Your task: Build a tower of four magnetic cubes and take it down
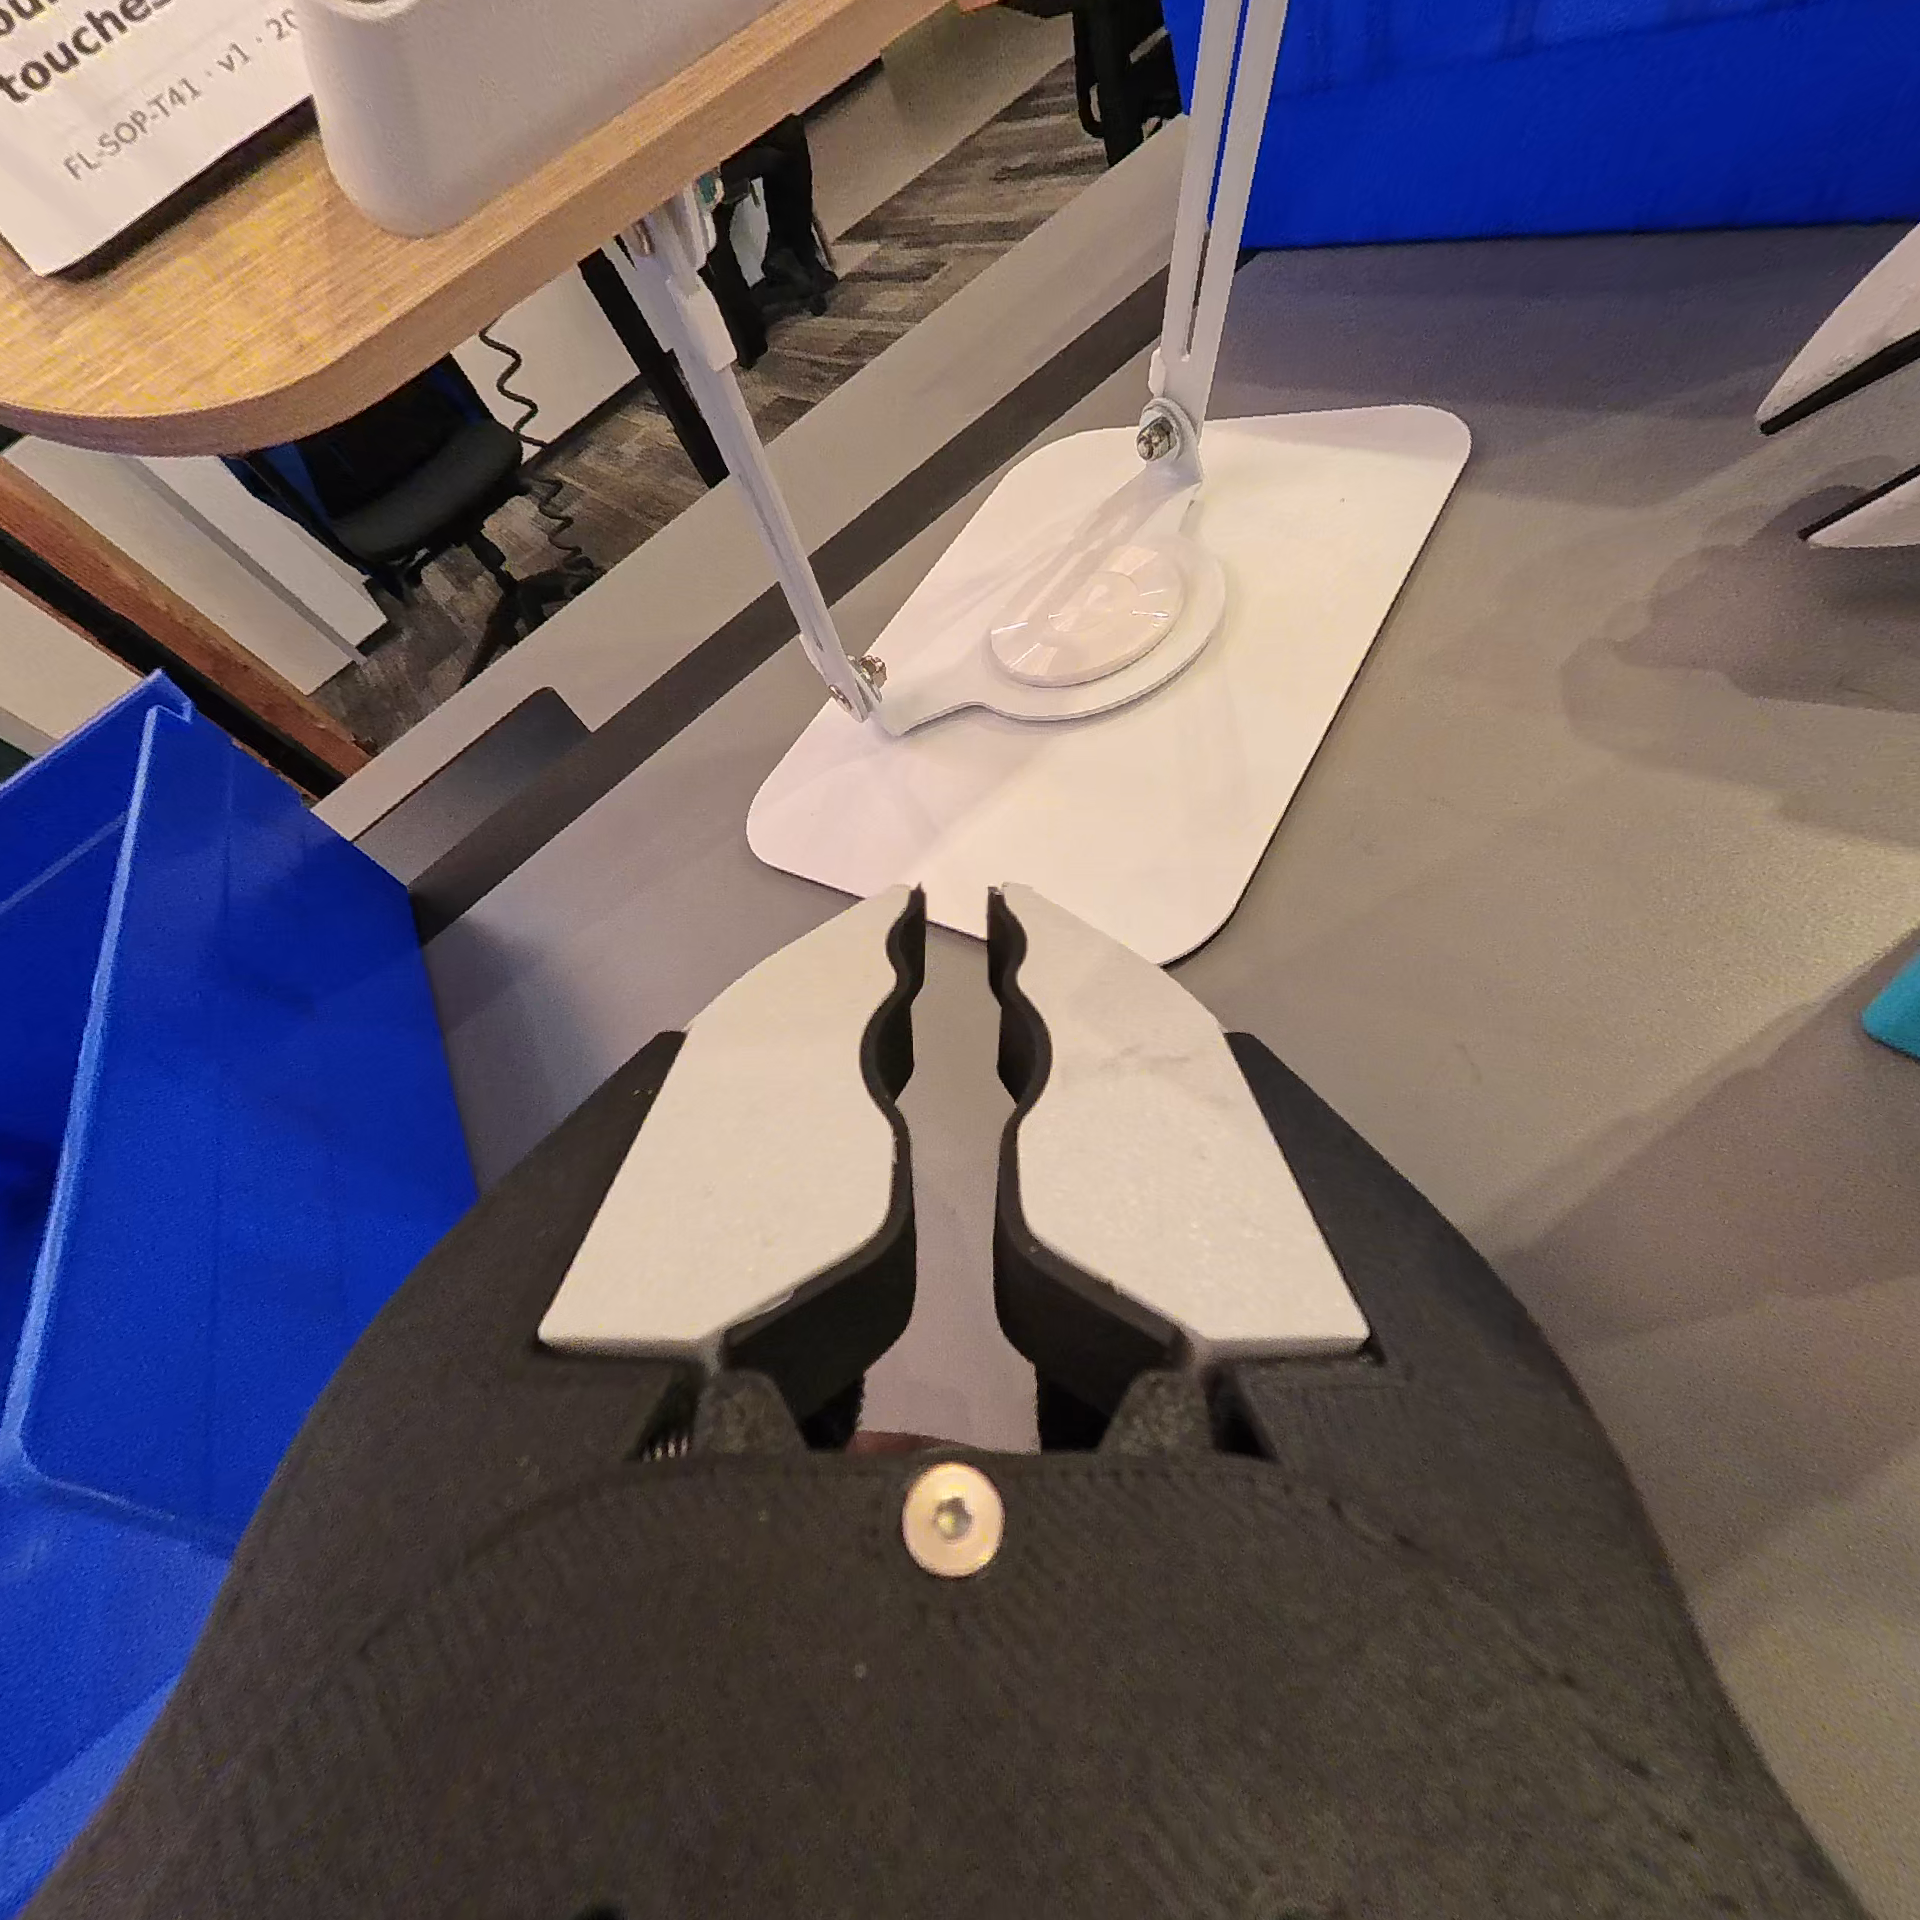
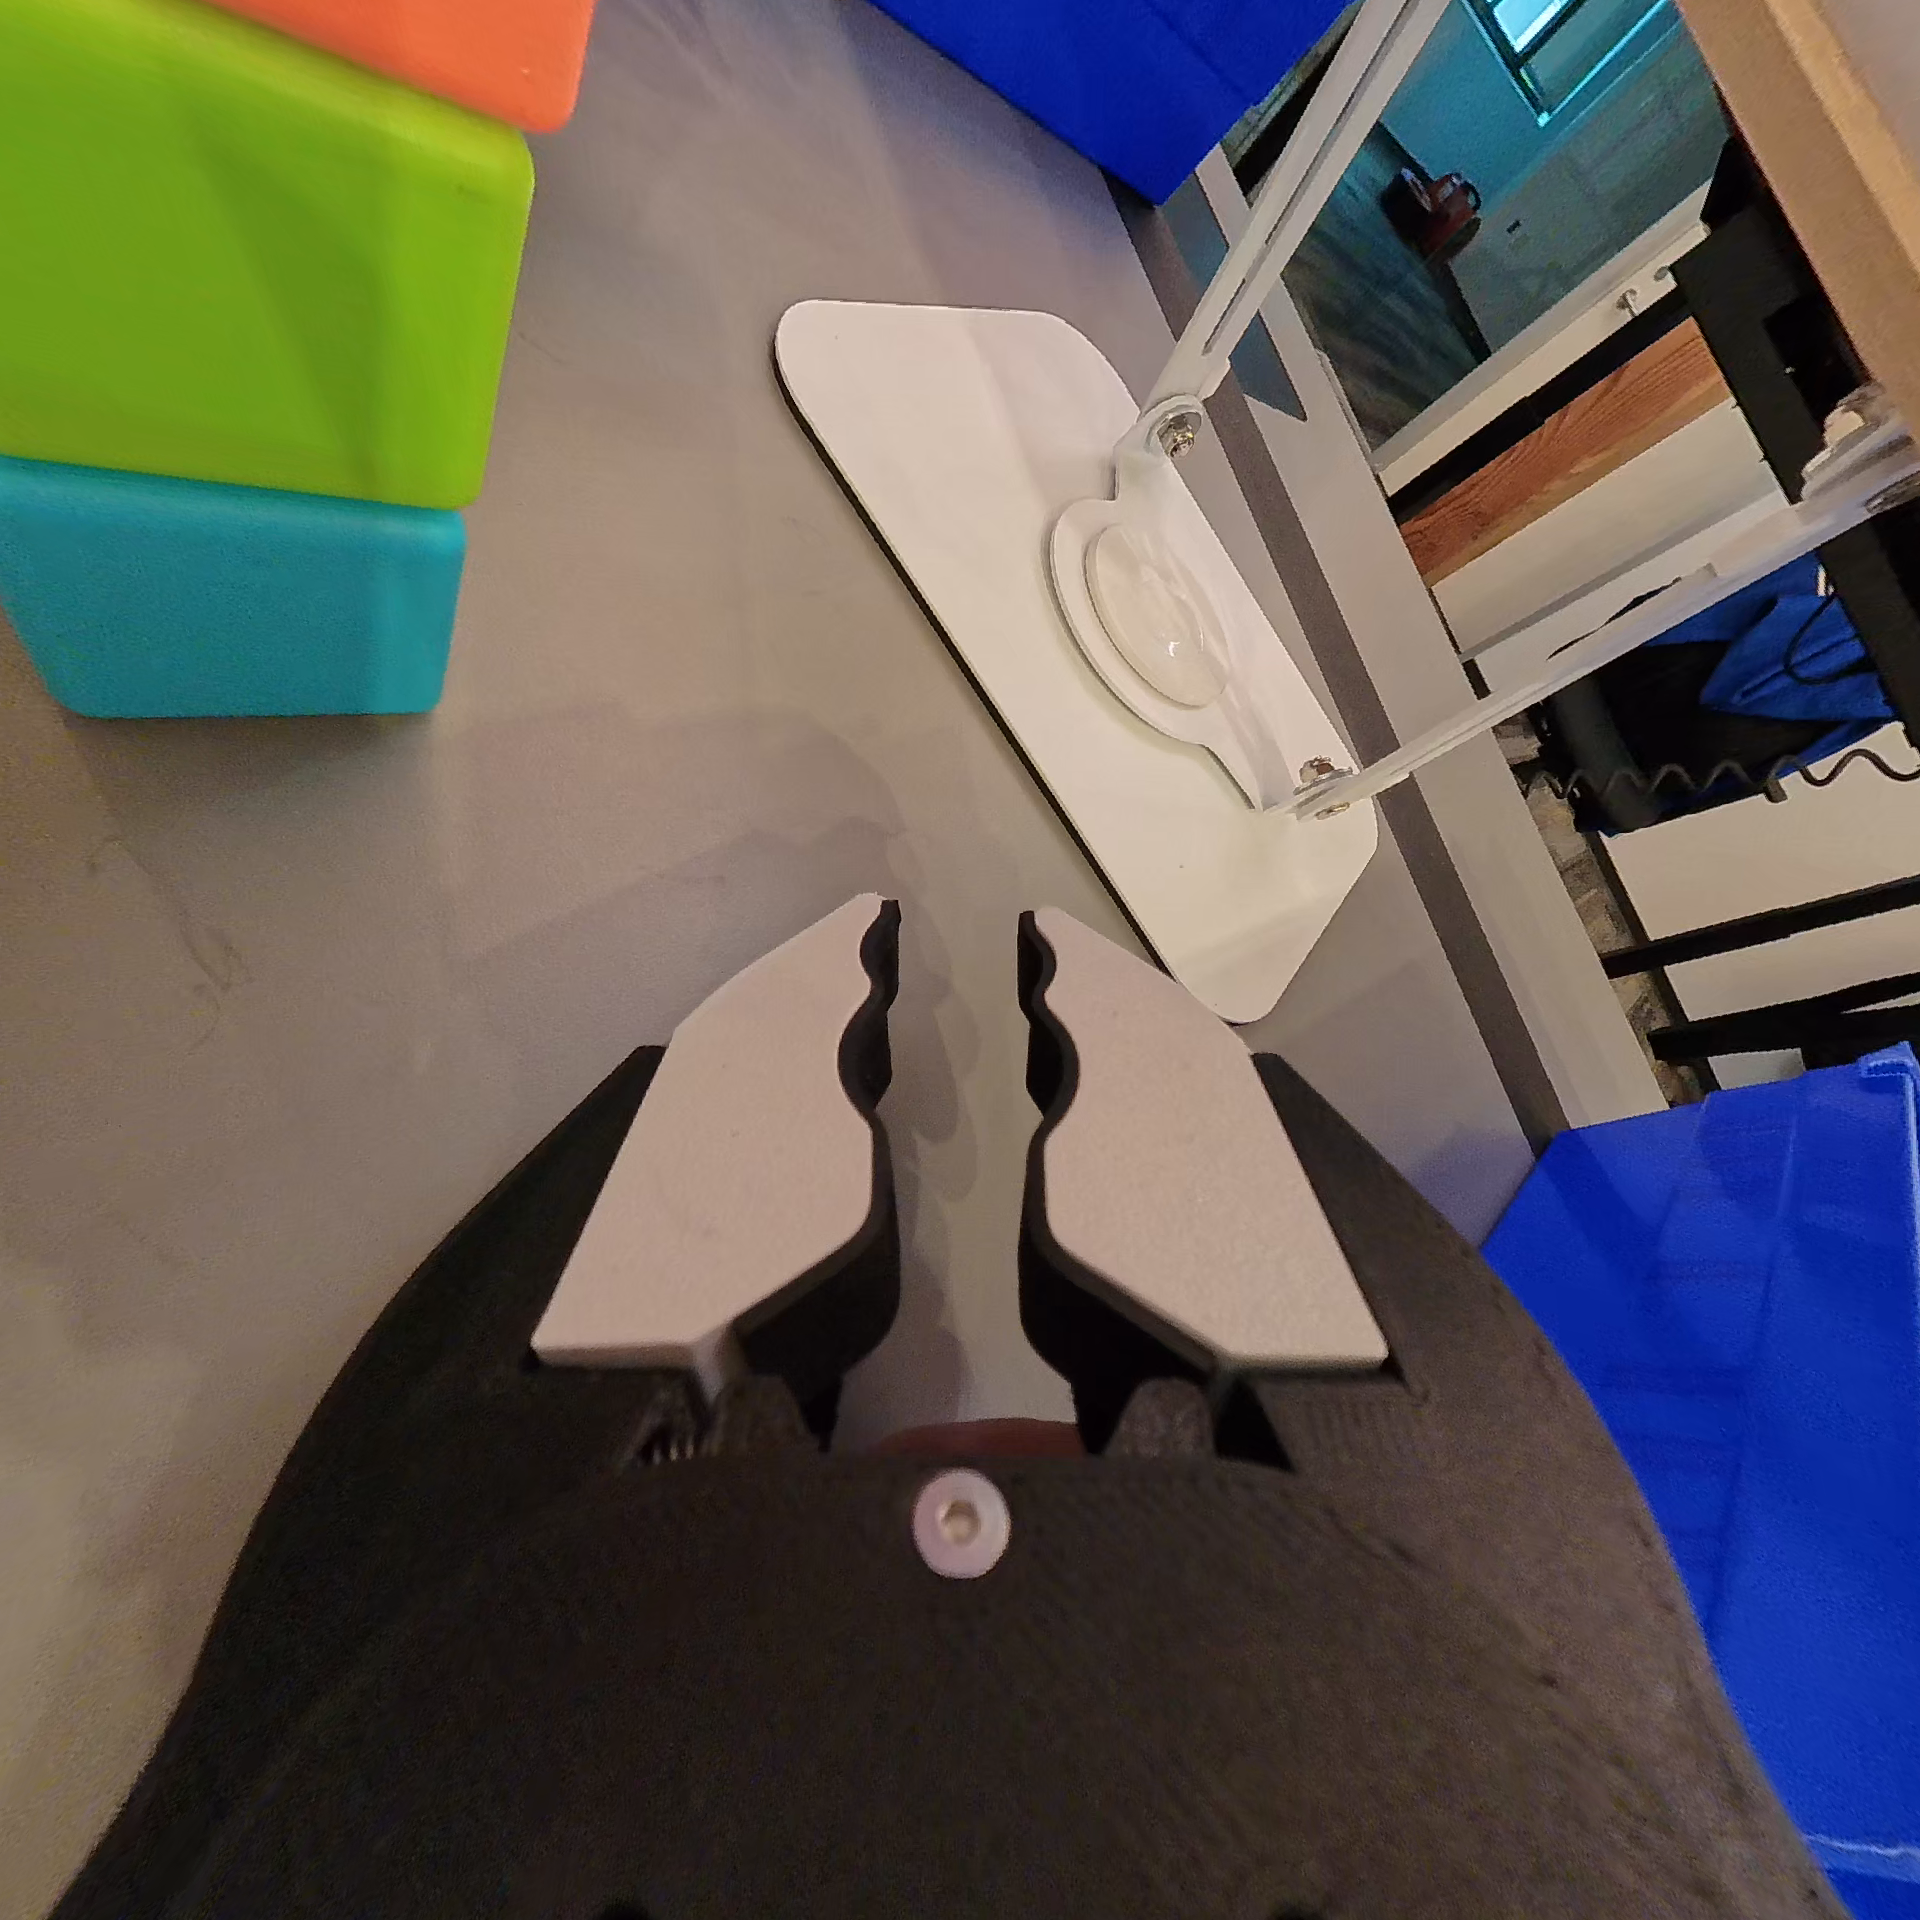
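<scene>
Both grippers, left (image 1: 954,902) and right (image 2: 958,920), stood slightly parted and empty above the grey table (image 2: 416,935), while teal (image 2: 239,603), green (image 2: 239,260) and orange (image 2: 468,52) cubes sat stacked left of the right one, so a careless sideways swing could topple them.

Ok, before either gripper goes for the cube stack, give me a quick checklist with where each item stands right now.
1. Left gripper empty, jaws slightly apart: ok.
2. Right gripper empty, jaws slightly apart: ok.
3. Stack together, teal cube, green cube, orange cube touching: ok.
4. Fourth cube in place: cannot tell, out of frame.
5. Stack lined up with right gripper: not ok, it sits off to the side.
6. White stand base apart from the cubes: ok.
</scene>
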Demonstrator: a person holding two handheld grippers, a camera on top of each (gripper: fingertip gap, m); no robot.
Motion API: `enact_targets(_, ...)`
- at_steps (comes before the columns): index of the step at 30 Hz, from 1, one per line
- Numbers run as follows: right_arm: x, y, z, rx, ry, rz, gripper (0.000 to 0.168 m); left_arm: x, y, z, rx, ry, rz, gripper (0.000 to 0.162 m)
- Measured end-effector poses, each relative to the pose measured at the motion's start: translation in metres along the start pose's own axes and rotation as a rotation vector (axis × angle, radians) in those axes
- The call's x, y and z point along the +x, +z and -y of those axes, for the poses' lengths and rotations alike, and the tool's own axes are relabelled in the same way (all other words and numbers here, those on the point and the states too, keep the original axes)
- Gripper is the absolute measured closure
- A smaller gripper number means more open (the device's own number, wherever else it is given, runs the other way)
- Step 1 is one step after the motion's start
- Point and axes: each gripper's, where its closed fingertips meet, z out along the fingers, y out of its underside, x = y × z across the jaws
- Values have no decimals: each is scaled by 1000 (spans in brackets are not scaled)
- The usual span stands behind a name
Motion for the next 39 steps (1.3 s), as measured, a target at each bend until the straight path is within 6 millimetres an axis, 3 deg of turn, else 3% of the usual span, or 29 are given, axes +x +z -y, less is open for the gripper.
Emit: enact_targets(39,0,0,0,-2,-2,-1,145,0,1,0,-1,-8,-1,137)
